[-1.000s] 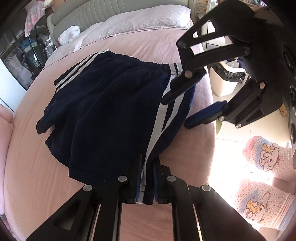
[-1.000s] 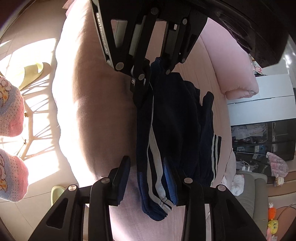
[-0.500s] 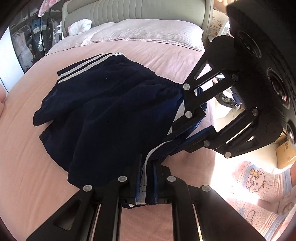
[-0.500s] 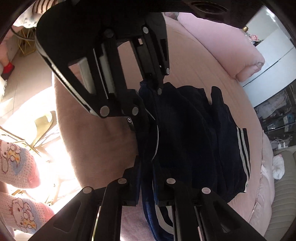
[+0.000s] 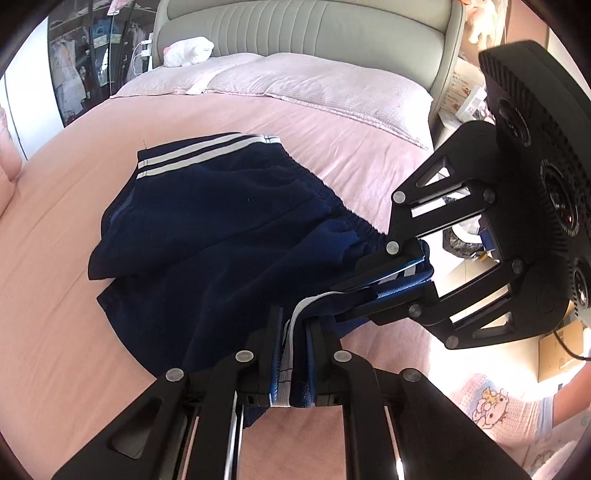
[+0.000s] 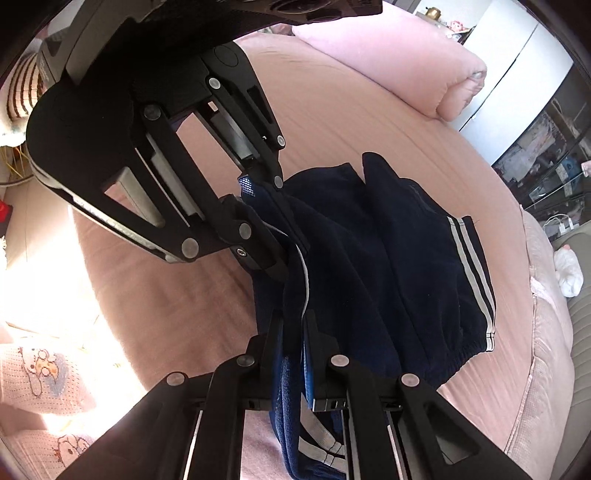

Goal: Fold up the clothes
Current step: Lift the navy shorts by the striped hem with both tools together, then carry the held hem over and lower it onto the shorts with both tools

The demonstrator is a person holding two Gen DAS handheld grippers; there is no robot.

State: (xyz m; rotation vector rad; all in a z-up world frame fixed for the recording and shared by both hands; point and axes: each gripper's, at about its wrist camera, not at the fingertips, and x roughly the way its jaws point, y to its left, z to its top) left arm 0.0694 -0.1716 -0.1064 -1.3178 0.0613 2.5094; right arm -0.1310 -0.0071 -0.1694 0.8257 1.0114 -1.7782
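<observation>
Presently, left tongs [image 5: 293,354]: clamped on striped side seam of navy shorts [image 5: 221,236] | shorts: spread on pink bed [image 5: 55,295], near side lifted at bed's edge | right tongs [image 6: 293,354]: clamped tight on waistband end of shorts, just beside left tongs.

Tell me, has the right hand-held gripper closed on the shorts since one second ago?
Yes. The right hand-held gripper, open before, now clamps the shorts over the bed.

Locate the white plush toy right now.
Left wrist view: white plush toy sits top left, against the grey headboard, behind the pillows.
</observation>
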